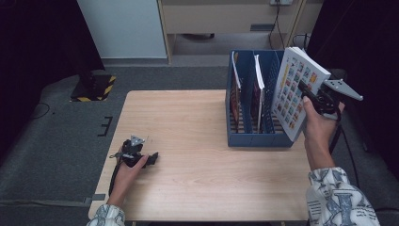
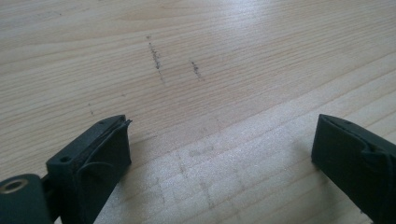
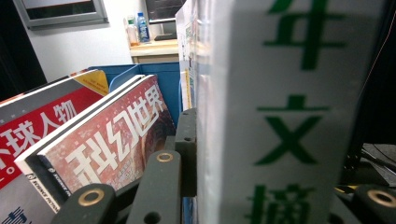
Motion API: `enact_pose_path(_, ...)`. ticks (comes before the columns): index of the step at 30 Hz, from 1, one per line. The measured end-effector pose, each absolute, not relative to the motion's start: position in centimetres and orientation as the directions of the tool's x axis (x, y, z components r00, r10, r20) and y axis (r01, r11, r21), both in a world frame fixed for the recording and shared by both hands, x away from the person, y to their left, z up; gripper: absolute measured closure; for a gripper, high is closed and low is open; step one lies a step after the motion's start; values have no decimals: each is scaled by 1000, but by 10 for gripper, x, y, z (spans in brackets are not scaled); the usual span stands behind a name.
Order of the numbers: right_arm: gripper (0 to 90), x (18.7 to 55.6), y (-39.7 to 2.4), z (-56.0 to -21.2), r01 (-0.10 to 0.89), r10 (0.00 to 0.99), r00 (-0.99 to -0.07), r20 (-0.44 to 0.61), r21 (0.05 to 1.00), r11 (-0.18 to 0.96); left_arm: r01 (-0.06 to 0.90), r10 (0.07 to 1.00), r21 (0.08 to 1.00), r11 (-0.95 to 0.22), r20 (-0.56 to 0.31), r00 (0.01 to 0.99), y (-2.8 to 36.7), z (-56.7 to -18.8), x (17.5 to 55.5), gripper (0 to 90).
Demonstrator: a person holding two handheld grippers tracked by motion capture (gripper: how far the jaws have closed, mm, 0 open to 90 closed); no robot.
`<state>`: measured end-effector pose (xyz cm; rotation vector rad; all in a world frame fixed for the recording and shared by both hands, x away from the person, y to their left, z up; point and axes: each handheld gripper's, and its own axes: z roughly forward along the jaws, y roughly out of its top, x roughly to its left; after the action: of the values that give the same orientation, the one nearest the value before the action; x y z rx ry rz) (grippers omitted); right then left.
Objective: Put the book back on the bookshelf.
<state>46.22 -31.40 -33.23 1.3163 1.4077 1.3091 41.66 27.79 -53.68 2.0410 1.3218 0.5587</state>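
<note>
High view shows three books — two standing in the blue rack (image 1: 254, 136), one thick book (image 1: 296, 89) clamped by the right gripper (image 1: 314, 96) — while the left gripper (image 1: 143, 159) rests with jaws apart.

The worktop (image 2: 224, 70) under the open jaws of the left gripper (image 2: 219, 154) is pale wood with a fine straight grain, matt, with a few dark scuff marks ahead of the jaws. Those jaws look like matt black rubbery plastic. Between the jaws of the right gripper (image 1: 308, 92), the thick book (image 3: 280, 116) is paper: its spine is white and smooth with green printed characters, its cover a glossy grid of small coloured pictures. Left of those jaws, the magazines (image 3: 112, 135) have shiny printed paper covers. The file rack (image 1: 249, 136) holding them is blue plastic, smooth, with slotted walls. The grey plate on the right gripper looks like dull metal.
</note>
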Motion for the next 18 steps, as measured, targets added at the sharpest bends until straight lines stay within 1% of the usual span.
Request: enact_pose_path(18, 736, 486, -307, -328, 167, 987, -132, 92, 984, -69, 645, 916, 706, -291, 10, 402, 278, -537, 416, 35)
